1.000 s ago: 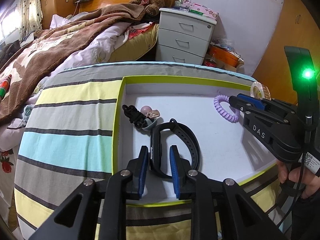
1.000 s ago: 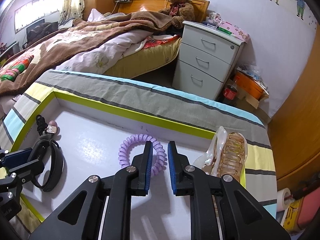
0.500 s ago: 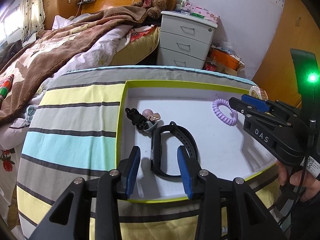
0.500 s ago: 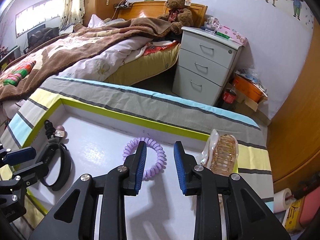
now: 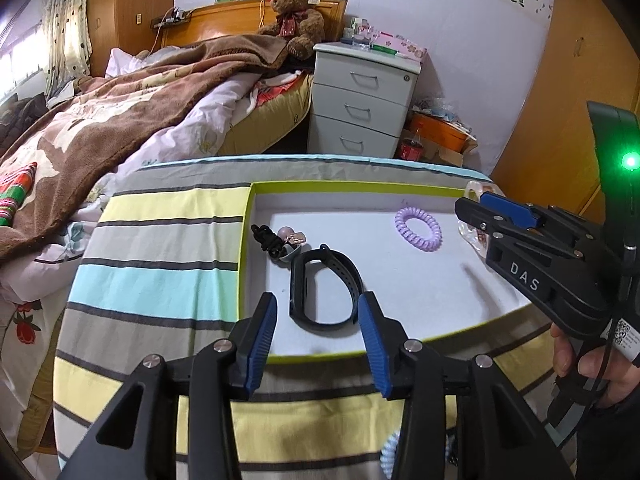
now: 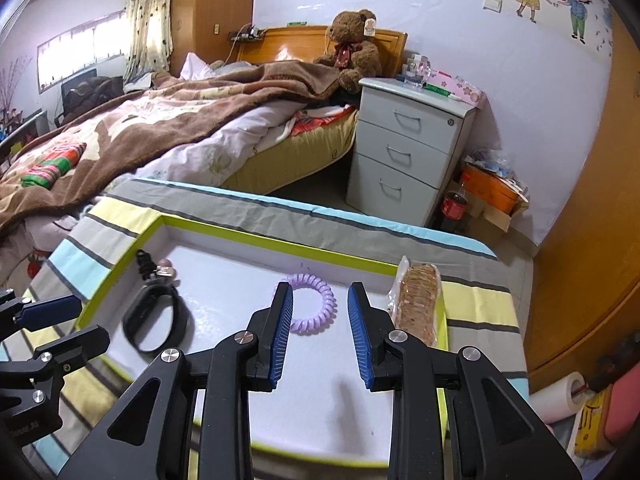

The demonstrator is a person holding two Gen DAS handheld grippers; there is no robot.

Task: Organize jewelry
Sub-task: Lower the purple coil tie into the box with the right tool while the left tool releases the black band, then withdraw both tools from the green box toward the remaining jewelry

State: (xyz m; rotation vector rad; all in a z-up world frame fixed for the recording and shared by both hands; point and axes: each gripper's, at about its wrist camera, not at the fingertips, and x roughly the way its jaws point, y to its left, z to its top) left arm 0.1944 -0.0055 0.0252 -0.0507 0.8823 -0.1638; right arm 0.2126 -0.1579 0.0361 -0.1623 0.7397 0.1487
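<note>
A white tray with a lime-green rim (image 5: 344, 188) (image 6: 248, 238) lies on a striped cloth. In it lie a black wristband (image 5: 326, 288) (image 6: 156, 318), a purple coil bracelet (image 5: 418, 229) (image 6: 316, 304) and a small black-corded charm cluster (image 5: 282, 240) (image 6: 158, 268). My left gripper (image 5: 316, 340) is open and empty, raised just short of the wristband. My right gripper (image 6: 320, 332) is open and empty, raised just behind the purple bracelet; it also shows in the left wrist view (image 5: 496, 220).
A clear packet with a golden clip (image 6: 416, 300) leans on the tray's right rim. A bed with a brown blanket (image 5: 120, 112), a white drawer unit (image 6: 408, 156) and a wooden door (image 6: 580, 240) stand beyond the striped table (image 5: 160, 272).
Both grippers opened, released the wristband and the purple bracelet in the tray, and drew back and up.
</note>
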